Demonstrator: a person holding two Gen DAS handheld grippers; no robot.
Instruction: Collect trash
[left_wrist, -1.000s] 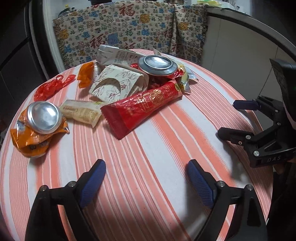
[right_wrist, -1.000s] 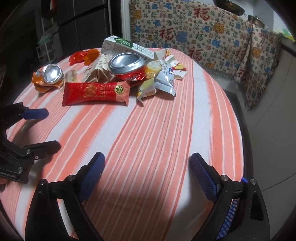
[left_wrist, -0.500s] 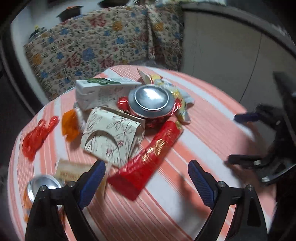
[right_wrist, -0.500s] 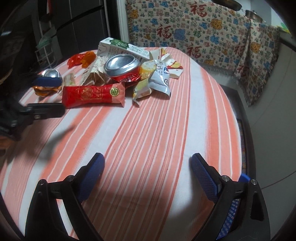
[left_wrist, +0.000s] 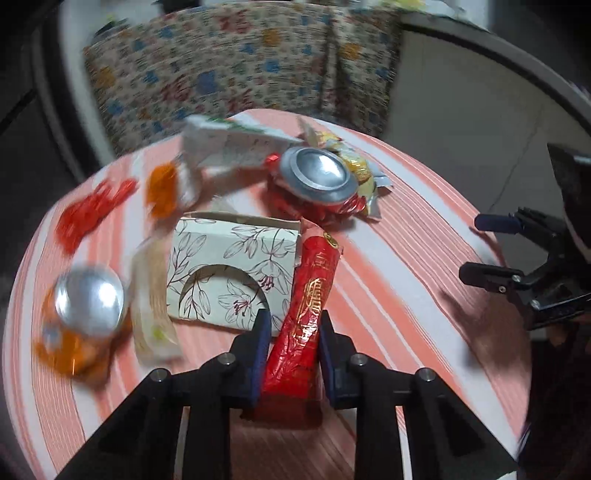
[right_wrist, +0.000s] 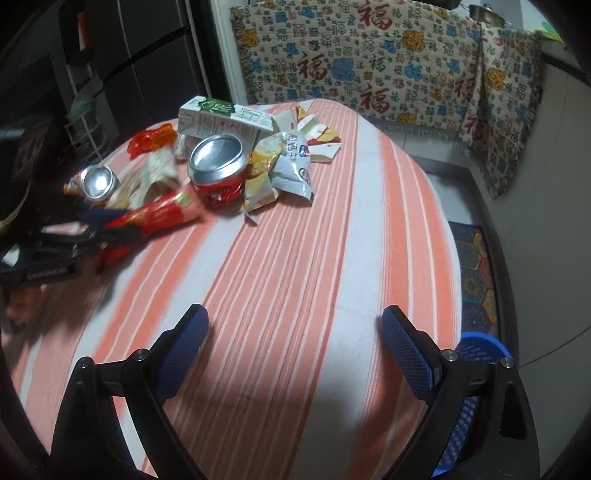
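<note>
Trash lies on a round table with an orange striped cloth (left_wrist: 399, 229). My left gripper (left_wrist: 291, 350) is shut on the near end of a long red wrapper (left_wrist: 310, 295), which also shows in the right wrist view (right_wrist: 159, 214). Beside it lie a floral paper box (left_wrist: 229, 273), a crushed red can (left_wrist: 317, 177), a crushed orange can (left_wrist: 85, 310), a milk carton (left_wrist: 229, 147) and crumpled snack bags (right_wrist: 280, 166). My right gripper (right_wrist: 295, 347) is open and empty over bare cloth near the table's edge; it also shows in the left wrist view (left_wrist: 495, 247).
A patterned fabric-covered seat (right_wrist: 369, 66) stands behind the table. A blue basket (right_wrist: 476, 350) sits on the floor by the table's right edge. Small red and orange wrappers (left_wrist: 92, 210) lie at the far left.
My left gripper moved forward to the red wrapper and closed on its near end. The right gripper stayed open and nearly still.
</note>
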